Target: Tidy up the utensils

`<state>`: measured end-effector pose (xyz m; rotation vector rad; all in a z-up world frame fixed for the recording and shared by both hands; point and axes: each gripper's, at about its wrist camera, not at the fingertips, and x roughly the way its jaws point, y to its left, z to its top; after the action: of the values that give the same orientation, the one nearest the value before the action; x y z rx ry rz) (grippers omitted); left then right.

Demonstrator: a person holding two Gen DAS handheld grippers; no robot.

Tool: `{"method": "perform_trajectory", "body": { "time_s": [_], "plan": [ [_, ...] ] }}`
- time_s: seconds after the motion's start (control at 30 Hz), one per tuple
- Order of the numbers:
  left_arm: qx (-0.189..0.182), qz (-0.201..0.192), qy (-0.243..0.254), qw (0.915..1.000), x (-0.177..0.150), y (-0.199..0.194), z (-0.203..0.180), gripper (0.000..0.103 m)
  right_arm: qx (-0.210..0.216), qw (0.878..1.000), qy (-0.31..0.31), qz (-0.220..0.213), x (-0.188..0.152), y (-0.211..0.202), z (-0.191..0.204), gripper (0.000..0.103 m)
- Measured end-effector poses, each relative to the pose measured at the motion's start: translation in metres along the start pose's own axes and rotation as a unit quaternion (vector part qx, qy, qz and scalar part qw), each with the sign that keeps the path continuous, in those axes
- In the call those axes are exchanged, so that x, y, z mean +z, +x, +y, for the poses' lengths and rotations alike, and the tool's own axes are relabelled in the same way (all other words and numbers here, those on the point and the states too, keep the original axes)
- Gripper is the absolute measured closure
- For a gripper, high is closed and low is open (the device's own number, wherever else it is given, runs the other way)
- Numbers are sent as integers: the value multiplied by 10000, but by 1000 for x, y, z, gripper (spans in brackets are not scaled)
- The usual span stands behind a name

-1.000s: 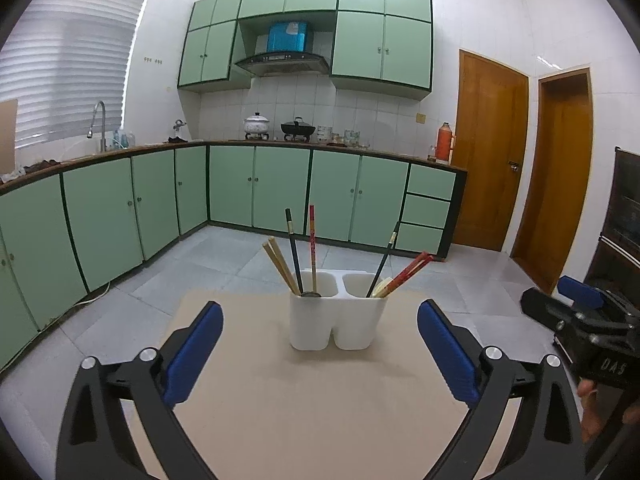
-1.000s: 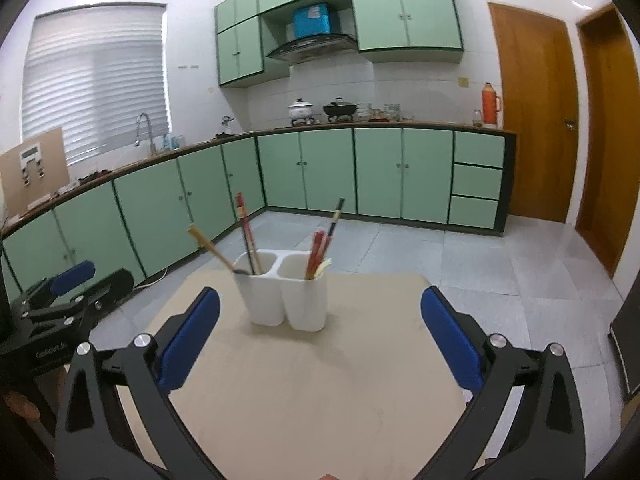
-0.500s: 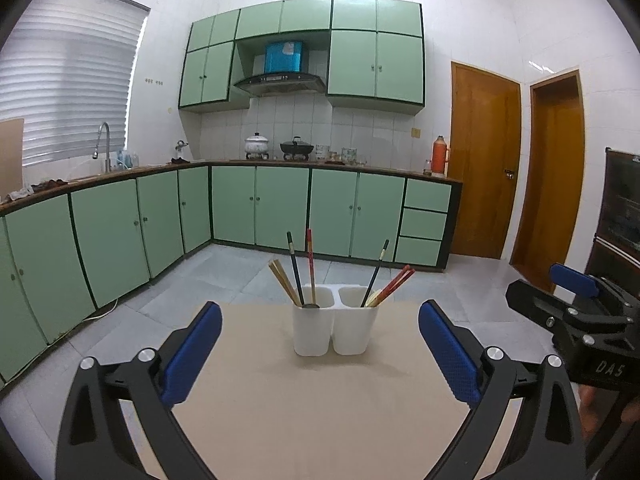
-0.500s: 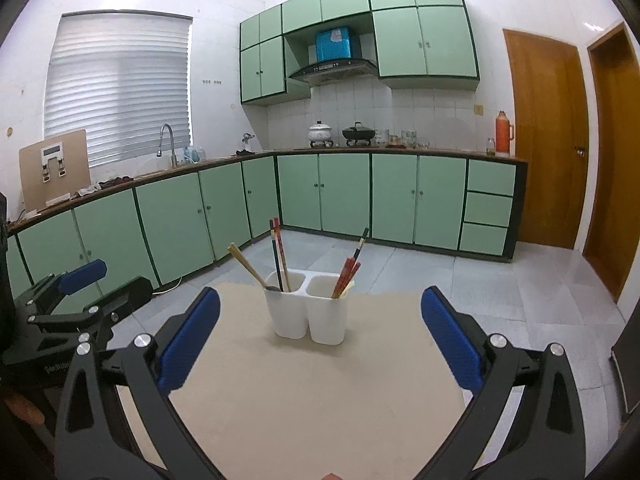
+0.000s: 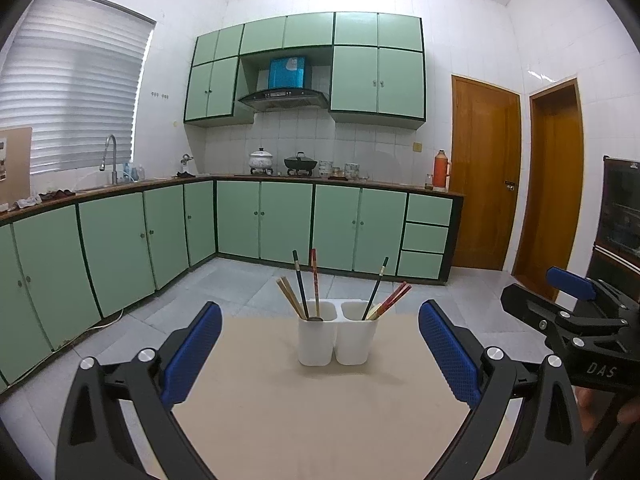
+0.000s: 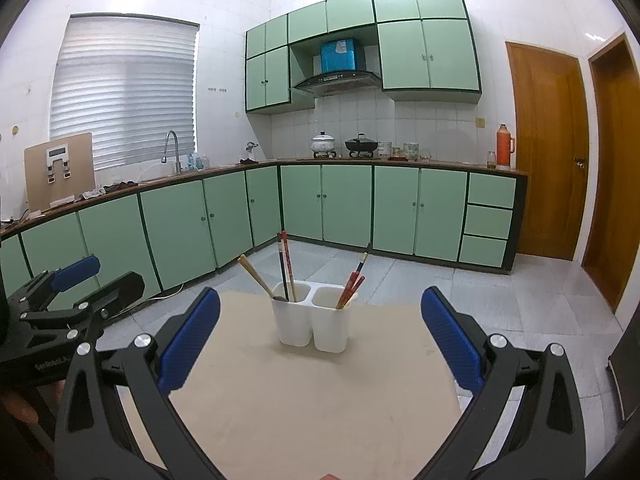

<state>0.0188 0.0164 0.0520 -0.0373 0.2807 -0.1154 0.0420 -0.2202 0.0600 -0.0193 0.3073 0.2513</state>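
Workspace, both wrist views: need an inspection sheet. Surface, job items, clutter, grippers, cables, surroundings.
Surface: beige table top, bare apart from the holder.
Job's things: white two-compartment utensil holder stands upright near the table's far edge. Its left cup holds tan chopsticks, a black stick and a red stick; its right cup holds a black stick and red chopsticks.
Clutter: nothing seen on the table.
Grippers: left gripper open, empty, short of the holder; right gripper open, empty, also short of it.
Cables: a white cord on the floor by the left cabinets.
Surroundings: green cabinets, pots on the counter, orange thermos, wooden doors.
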Motion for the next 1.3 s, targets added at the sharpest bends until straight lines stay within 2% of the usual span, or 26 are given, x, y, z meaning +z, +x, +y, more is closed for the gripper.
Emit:
{"method": "perform_trajectory", "body": {
  "time_s": [1.3],
  "plan": [
    [49, -57, 30, 10000, 0, -14, 2, 6, -5, 10000, -75, -65, -1, -8, 2, 5]
  ]
}}
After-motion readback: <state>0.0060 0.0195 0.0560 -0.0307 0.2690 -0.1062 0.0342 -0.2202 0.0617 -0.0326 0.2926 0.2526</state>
